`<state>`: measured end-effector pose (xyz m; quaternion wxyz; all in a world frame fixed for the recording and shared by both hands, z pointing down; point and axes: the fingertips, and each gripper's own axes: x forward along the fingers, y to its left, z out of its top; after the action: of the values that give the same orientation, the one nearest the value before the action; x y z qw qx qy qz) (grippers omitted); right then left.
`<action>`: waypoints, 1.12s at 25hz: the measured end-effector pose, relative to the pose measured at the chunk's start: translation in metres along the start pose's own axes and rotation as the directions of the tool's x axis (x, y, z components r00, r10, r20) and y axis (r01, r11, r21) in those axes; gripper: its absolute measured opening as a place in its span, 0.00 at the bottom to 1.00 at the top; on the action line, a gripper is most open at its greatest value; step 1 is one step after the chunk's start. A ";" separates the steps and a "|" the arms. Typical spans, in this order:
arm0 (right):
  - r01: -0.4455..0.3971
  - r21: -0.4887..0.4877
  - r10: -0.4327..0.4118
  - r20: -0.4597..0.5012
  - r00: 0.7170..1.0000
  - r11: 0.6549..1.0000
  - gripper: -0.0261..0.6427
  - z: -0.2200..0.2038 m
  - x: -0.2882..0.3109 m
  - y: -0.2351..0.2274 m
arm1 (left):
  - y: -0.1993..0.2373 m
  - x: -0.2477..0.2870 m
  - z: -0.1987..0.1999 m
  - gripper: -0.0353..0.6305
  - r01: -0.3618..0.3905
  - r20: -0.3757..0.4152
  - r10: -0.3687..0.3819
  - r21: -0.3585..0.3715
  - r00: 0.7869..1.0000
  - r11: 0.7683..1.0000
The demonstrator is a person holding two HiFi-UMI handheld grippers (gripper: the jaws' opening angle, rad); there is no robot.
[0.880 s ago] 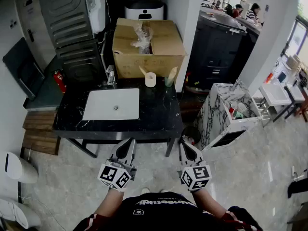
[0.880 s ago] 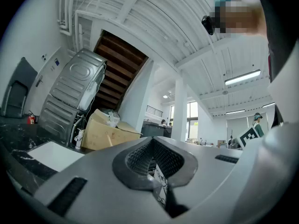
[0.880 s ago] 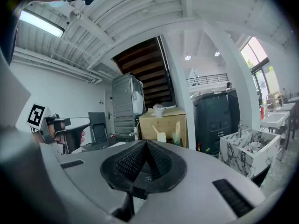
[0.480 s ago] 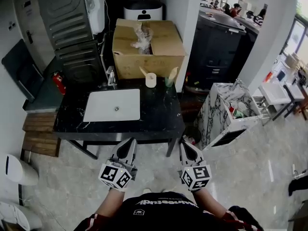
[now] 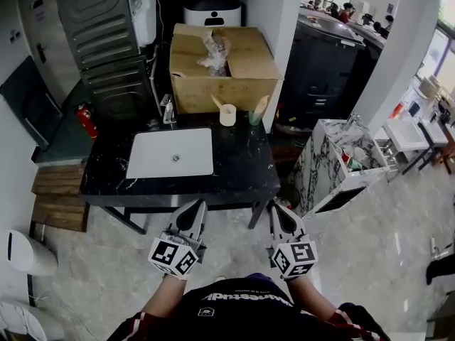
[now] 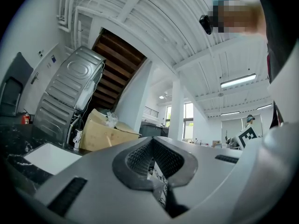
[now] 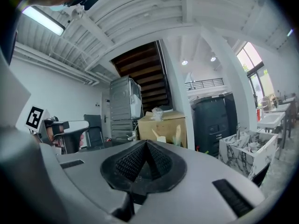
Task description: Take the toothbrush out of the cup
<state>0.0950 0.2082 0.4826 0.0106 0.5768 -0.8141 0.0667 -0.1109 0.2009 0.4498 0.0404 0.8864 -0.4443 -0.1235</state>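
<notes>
My left tongs (image 5: pixel 198 206) and right tongs (image 5: pixel 274 207) are both shut tight, with nothing in them. The toothbrush (image 5: pixel 218 103) stands in the cream cup (image 5: pixel 227 116), far ahead of both tongs, at the back of the black counter (image 5: pixel 242 169). It sits between the two, a bit nearer the left one, I think. It sticks up and leans left. A green cup (image 5: pixel 254 118) stands just right of the cream cup. A cardboard box (image 5: pixel 220 69) is close behind. The white sink (image 5: pixel 170 153) lies ahead of the left tongs.
</notes>
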 end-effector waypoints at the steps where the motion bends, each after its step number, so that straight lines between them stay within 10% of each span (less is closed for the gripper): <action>1: 0.007 0.000 -0.007 0.002 1.000 1.000 0.09 -0.001 0.001 0.001 | 0.002 0.000 0.000 0.07 0.001 -0.001 -0.001 -0.004 1.000 1.000; 12: 0.039 0.012 -0.038 -0.015 0.999 0.999 0.09 -0.008 0.036 -0.022 | 0.035 0.034 -0.018 0.07 0.001 -0.018 -0.002 -0.042 1.000 0.999; 28: -0.079 0.018 0.078 0.019 0.997 0.997 0.09 0.042 0.233 -0.128 | 0.113 0.246 -0.019 0.07 -0.058 0.005 0.058 -0.004 0.998 0.998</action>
<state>0.1402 -0.0576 0.4749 -0.0048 0.5450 -0.8355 0.0697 -0.0528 -0.0637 0.4436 0.0447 0.8728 -0.4697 -0.1253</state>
